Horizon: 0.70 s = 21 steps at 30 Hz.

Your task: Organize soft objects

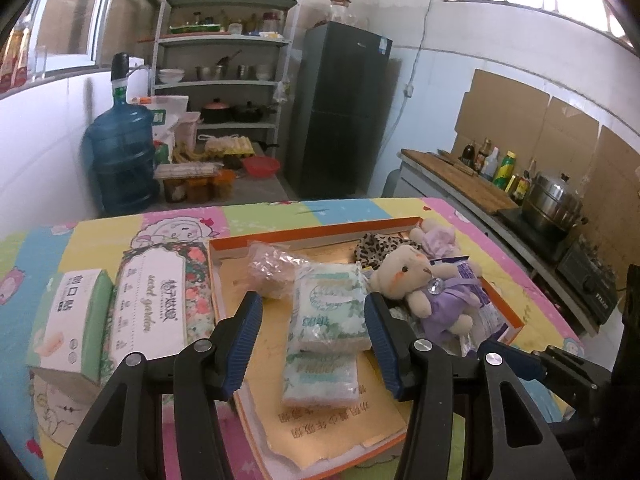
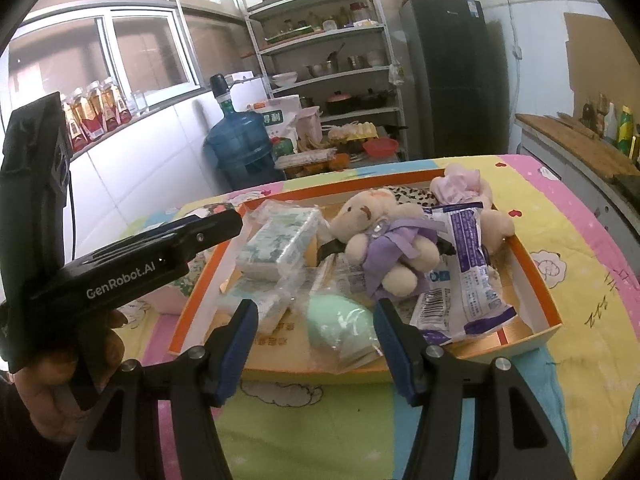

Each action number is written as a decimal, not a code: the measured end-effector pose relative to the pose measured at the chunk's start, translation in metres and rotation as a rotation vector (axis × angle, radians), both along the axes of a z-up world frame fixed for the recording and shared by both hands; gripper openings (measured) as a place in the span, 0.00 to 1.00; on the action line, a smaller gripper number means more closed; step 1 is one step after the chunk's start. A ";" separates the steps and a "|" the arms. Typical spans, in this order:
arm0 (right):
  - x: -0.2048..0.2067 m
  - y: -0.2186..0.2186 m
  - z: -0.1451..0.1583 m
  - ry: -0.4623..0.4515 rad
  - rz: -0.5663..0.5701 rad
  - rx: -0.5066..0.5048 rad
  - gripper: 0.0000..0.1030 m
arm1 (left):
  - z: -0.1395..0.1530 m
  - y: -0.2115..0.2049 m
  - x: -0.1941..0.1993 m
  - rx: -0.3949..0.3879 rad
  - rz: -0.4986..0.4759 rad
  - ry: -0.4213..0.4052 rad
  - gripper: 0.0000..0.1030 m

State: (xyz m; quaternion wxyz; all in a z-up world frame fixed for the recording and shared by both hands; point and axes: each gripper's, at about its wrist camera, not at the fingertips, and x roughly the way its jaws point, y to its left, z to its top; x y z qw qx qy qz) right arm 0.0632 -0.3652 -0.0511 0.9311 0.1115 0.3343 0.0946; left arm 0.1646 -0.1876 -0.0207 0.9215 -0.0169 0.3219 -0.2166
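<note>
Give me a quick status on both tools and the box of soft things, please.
Left tool open, empty, above tissue packs. Right tool open, empty, near green sponge. Bear in orange box. Nothing blocking.

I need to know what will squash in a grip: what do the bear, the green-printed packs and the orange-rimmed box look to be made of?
The bear: cream plush, fuzzy and matt, in a purple cloth dress.
The green-printed packs: probably tissue in thin clear plastic film; the wrap is glossy and crinkled.
The orange-rimmed box: looks like cardboard, with thin straight walls and a smooth printed finish.
</note>
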 end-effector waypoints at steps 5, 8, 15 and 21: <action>-0.006 0.006 0.005 -0.010 0.003 -0.006 0.58 | 0.004 0.010 -0.010 -0.007 0.007 -0.008 0.53; -0.011 0.010 0.007 -0.016 0.006 -0.010 0.58 | 0.006 0.016 -0.017 -0.010 0.013 -0.018 0.53; -0.023 0.024 0.013 -0.034 0.014 -0.024 0.58 | 0.013 0.033 -0.032 -0.020 0.029 -0.035 0.53; -0.033 0.036 0.019 -0.054 0.016 -0.035 0.58 | 0.016 0.045 -0.046 -0.025 0.041 -0.050 0.53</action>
